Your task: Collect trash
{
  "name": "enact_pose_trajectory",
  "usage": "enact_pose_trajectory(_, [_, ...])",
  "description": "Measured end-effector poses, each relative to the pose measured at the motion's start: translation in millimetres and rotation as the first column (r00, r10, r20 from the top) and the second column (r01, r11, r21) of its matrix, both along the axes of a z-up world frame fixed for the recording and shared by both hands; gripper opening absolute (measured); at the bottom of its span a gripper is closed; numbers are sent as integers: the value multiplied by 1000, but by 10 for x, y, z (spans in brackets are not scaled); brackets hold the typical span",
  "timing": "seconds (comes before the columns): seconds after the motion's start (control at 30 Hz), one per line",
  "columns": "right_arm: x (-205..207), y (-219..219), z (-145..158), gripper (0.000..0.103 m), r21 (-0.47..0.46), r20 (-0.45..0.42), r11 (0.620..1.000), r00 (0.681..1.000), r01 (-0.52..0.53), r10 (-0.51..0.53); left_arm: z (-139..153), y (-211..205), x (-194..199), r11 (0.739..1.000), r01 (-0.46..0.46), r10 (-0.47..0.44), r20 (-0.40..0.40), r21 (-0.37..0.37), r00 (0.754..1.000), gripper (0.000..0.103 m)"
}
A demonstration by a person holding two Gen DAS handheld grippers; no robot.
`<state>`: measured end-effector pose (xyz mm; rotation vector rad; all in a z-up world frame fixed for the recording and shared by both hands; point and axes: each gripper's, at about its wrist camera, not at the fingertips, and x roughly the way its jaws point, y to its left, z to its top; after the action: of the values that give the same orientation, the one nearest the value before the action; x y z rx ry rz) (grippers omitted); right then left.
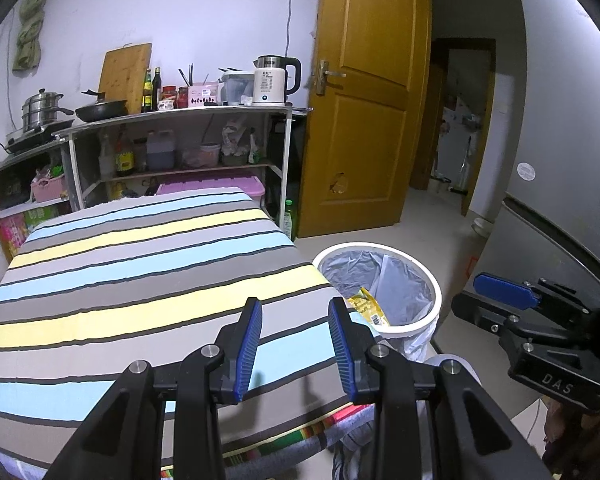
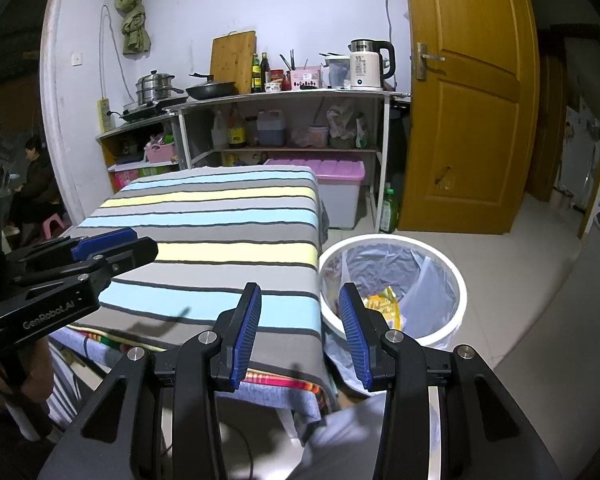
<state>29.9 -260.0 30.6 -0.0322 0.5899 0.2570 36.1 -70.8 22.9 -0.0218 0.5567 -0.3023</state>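
white lined trash bin (image 1: 416,322) beside table, yellow wrapper (image 1: 370,309) inside

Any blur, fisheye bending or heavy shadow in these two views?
Left wrist view: sharp; door and shelf edge bow, corners vignette black. Right wrist view: equally sharp, left edge dim; claw shadows fall on the striped cloth.

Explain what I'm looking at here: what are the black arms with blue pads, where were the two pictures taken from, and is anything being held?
No robot: a person carries a hand-held gripper in each hand, with a camera on each looking along its two fingers. The left hand-held gripper and right hand-held gripper both stand open and empty. Each also shows at the edge of the other's picture. Below them is a table under a striped cloth, with nothing lying on it. Beside it stands a white bin with a liner and a yellow wrapper inside.
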Motion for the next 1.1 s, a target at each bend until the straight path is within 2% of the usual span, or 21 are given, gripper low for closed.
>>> enact_pose_trajectory(1.1, [52,-24,-85,42,0,-14,1000,1000,0,0,29,-33,21,1000,-5,5,6,18,1000,34])
